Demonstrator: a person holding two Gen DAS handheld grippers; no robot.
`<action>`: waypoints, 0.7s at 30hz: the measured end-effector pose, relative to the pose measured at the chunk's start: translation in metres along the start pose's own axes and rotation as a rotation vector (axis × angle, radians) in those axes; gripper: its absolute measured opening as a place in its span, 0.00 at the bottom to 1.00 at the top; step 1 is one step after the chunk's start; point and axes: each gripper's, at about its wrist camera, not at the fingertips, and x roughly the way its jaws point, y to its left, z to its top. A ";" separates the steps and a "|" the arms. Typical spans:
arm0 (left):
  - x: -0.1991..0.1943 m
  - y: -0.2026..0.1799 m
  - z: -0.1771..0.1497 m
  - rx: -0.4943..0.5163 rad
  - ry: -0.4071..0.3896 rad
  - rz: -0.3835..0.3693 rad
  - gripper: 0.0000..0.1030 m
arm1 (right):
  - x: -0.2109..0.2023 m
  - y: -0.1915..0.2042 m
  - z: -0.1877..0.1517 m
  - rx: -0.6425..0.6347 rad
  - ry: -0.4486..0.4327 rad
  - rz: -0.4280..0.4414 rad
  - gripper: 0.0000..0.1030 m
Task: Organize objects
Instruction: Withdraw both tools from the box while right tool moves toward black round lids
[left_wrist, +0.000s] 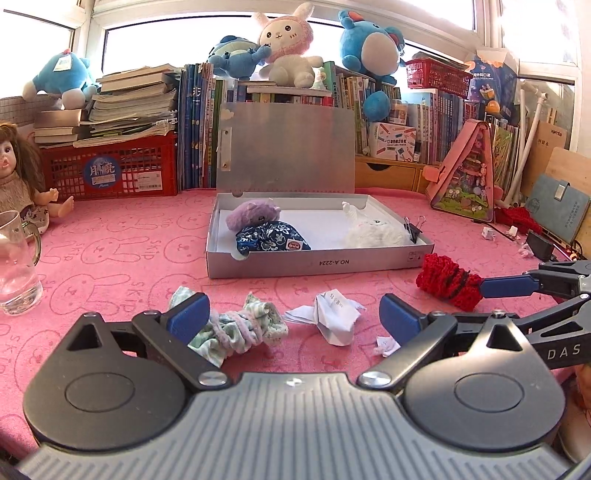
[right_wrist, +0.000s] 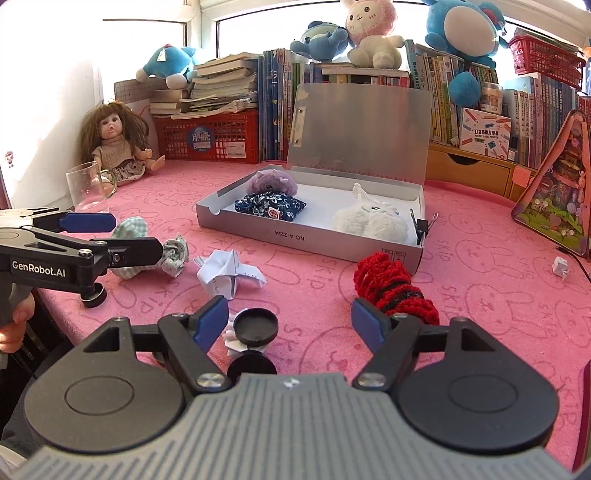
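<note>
Both tongs spread, empty: left gripper (left_wrist: 291, 314) half-hides the green cloth (left_wrist: 236, 328); right gripper (right_wrist: 290, 319) covers the red knit's (right_wrist: 397, 291) end.

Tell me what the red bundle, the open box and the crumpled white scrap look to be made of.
Red bundle: knitted or crocheted yarn, matte, with visible looped stitches and a dark band around it.
Open box: probably thin card or plastic with a silvery-grey, faintly shiny finish; sharp folded edges and printed lettering.
Crumpled scrap: paper, matte white, with hard creases and printed digits.
</note>
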 end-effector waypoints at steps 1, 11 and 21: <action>-0.002 0.001 -0.004 -0.006 0.005 -0.002 0.97 | 0.000 0.001 -0.003 0.002 0.006 0.002 0.81; -0.015 0.015 -0.033 -0.045 0.051 0.065 0.98 | 0.003 0.005 -0.021 0.016 0.065 0.023 0.81; -0.017 0.027 -0.051 -0.042 0.089 0.158 0.98 | 0.008 0.015 -0.030 -0.016 0.089 0.014 0.78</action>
